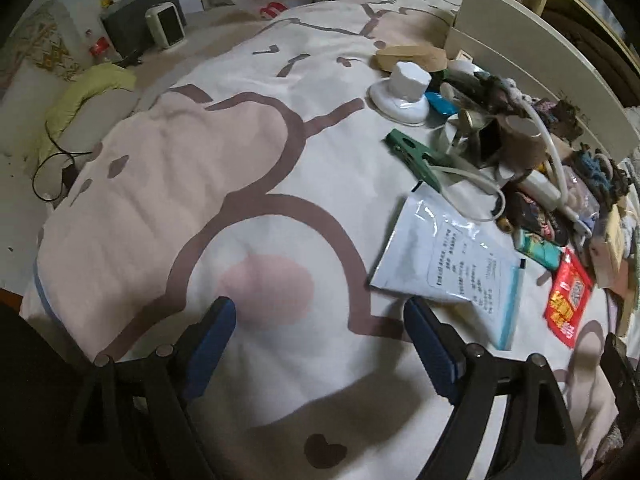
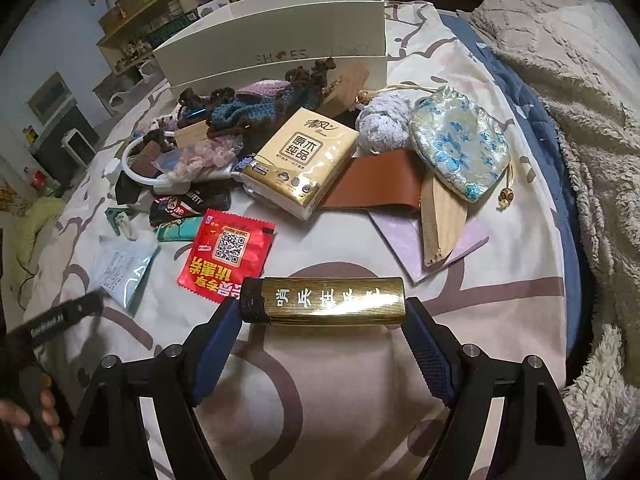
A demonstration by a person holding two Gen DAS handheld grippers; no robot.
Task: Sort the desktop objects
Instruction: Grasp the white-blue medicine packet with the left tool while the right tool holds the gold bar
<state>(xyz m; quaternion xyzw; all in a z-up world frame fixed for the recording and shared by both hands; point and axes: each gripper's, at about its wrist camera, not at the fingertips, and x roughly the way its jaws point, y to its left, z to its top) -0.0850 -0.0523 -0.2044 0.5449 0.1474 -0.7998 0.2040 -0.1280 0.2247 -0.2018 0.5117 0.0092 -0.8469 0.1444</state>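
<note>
One gold lighter clamped endwise in right gripper; left gripper apart, empty.

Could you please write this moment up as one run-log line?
right gripper: shut on gold lighter lengthwise | left gripper: open, empty, over bedspread | pile unsorted beside shoe box

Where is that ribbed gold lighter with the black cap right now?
In the right wrist view, the ribbed gold lighter with the black cap lies crosswise between the right gripper pads, just below the red QR-code sachet, over the patterned bedspread.
</note>
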